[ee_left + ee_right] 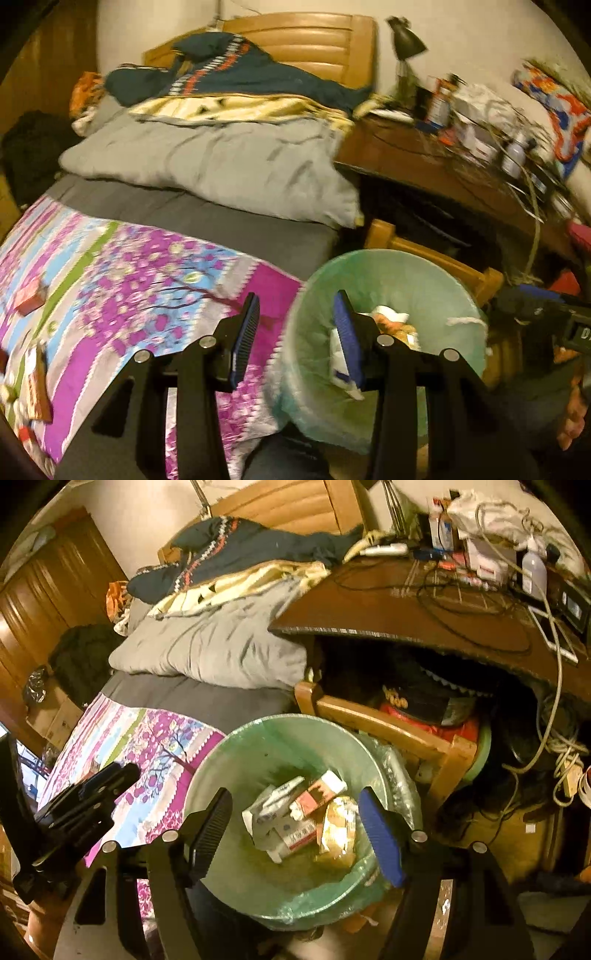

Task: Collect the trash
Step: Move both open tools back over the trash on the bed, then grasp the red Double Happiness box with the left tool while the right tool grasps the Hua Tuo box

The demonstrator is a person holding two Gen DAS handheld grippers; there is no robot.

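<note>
Beside the bed [207, 701], wedged between its edge and a wooden chair [391, 731] tucked under the worktop [388, 605], stood the bin, evidently set within reach of both hands for dropping.

1. Bed: grey quilted duvet, soft and rumpled; over its near end a slick floral coverlet [155, 273] in magenta, pale blue and green. Loose trash remained on it at the left edge of the left wrist view: a red carton [29, 299] and flat printed wrappers [37, 384], presumably the next pickings.
2. Worktop: dark brown board, crowded with cables, bottles and boxes.
3. Waste bin [258, 738]: round, lined with a thin, translucent green bag [439, 273] folded over the rim to hold it open.
4. Collected trash [306, 819]: flattened white-and-red cardboard cartons and a crinkled yellowish wrapper, lying on the liner's floor.
5. Right gripper [299, 830]: poised above the bin mouth; jaws spread wide, nothing between them. Ribbed pads, one blue, one black.
6. Left gripper [295, 336]: straddling the bin rim and bed edge; jaws parted, holding nothing.
</note>
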